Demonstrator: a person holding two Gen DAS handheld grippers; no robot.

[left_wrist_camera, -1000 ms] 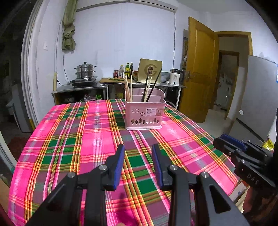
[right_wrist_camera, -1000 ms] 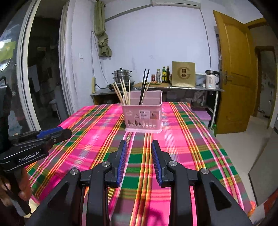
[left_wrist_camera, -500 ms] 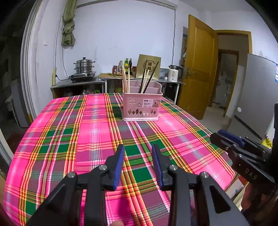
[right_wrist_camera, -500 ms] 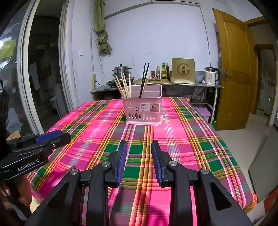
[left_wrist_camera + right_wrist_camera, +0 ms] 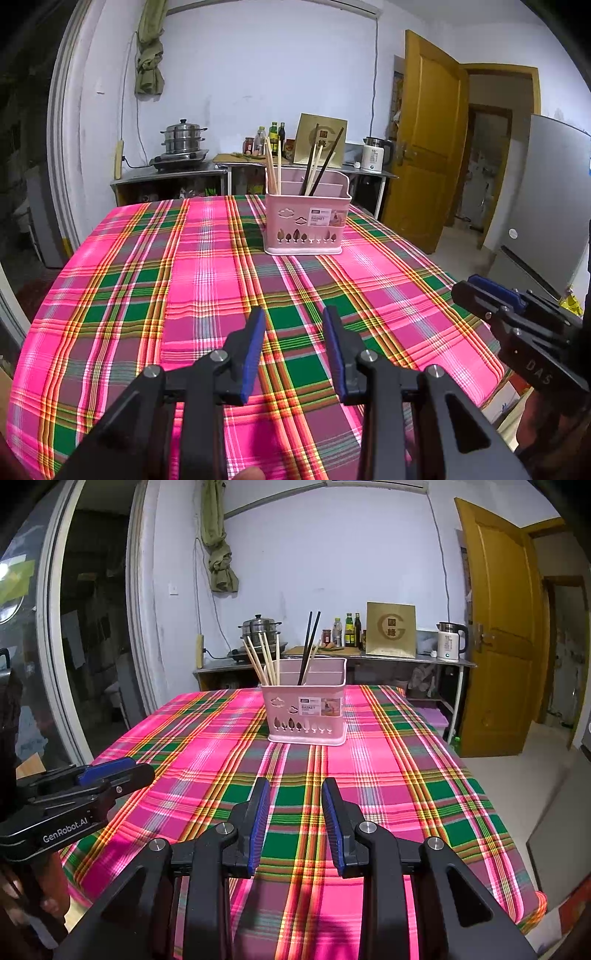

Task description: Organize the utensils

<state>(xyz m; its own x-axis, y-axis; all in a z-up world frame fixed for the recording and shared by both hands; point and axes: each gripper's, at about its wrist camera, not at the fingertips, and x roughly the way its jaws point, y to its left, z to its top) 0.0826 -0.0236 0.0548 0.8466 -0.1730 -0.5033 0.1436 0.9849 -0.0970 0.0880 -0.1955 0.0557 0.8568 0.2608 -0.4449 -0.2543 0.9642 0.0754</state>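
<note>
Left wrist view: both grippers hovered empty over the plaid tablecloth [image 5: 207, 266].
The left gripper [image 5: 294, 350] and right gripper [image 5: 293, 825] stood parted, gripping nothing; the pink basket [image 5: 306, 229] with chopsticks [image 5: 272, 170] stood well ahead.

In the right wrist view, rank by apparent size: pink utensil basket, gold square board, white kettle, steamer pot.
1. pink utensil basket, though it sits nearest the camera
2. gold square board
3. steamer pot and white kettle: alike, unranked

A steel steamer pot [image 5: 183, 139] and white kettle [image 5: 376, 153] are sitting on a back counter [image 5: 177, 173] beside an ochre door [image 5: 424, 140] standing open.
</note>
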